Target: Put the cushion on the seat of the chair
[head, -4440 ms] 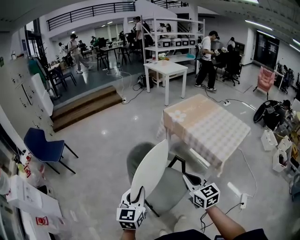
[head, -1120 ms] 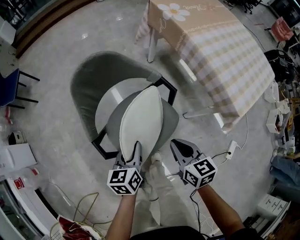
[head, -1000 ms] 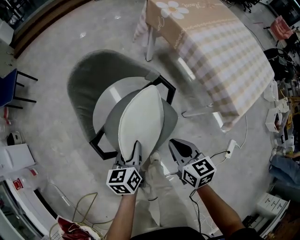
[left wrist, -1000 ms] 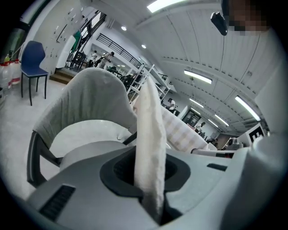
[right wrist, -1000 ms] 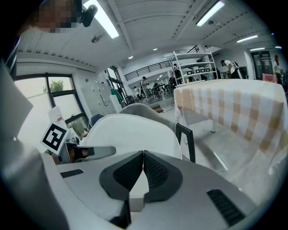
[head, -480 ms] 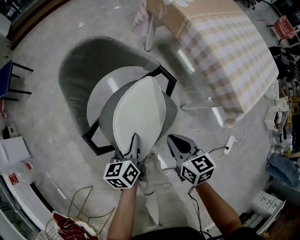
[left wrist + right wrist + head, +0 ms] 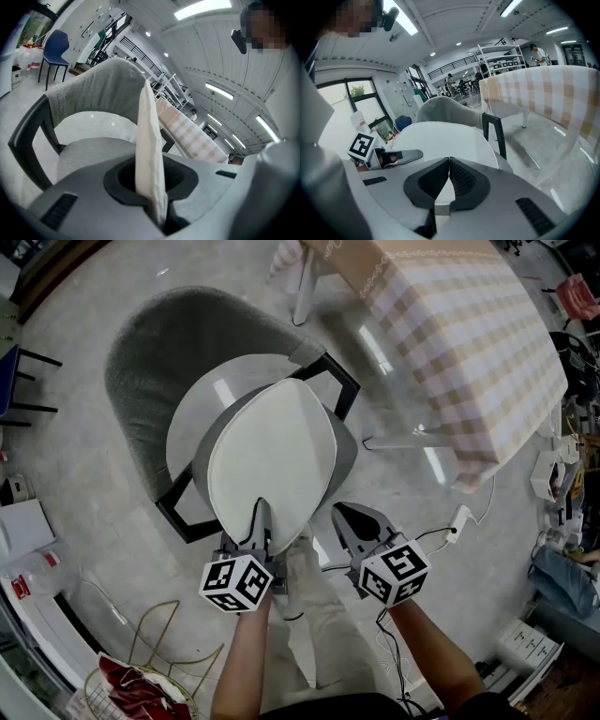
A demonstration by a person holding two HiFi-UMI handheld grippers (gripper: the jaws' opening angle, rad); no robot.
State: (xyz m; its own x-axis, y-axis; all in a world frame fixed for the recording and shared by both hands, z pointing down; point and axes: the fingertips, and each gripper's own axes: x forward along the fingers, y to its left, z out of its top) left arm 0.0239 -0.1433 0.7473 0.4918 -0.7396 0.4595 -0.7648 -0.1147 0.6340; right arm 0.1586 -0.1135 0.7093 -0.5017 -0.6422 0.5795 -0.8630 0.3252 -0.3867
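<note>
A white oval cushion (image 7: 272, 465) lies tilted over the grey seat (image 7: 345, 463) of the chair, whose curved grey back (image 7: 155, 343) stands at the far left. My left gripper (image 7: 260, 510) is shut on the cushion's near edge. In the left gripper view the cushion (image 7: 149, 150) shows edge-on, clamped between the jaws, above the seat (image 7: 89, 150). My right gripper (image 7: 339, 514) hovers just right of the cushion, shut and empty. Its pads meet in the right gripper view (image 7: 449, 163), with the cushion (image 7: 440, 138) beyond them. I cannot tell whether the cushion's far edge touches the seat.
A table with a checked cloth (image 7: 459, 334) stands close to the chair's right. A cable with a power strip (image 7: 459, 518) lies on the floor by my right arm. A gold wire basket (image 7: 141, 652) and white boxes (image 7: 23, 526) sit at the left.
Both grippers have sunk towards the chair. The cushion came down with the left gripper and now lies flatter and broader over the seat.
</note>
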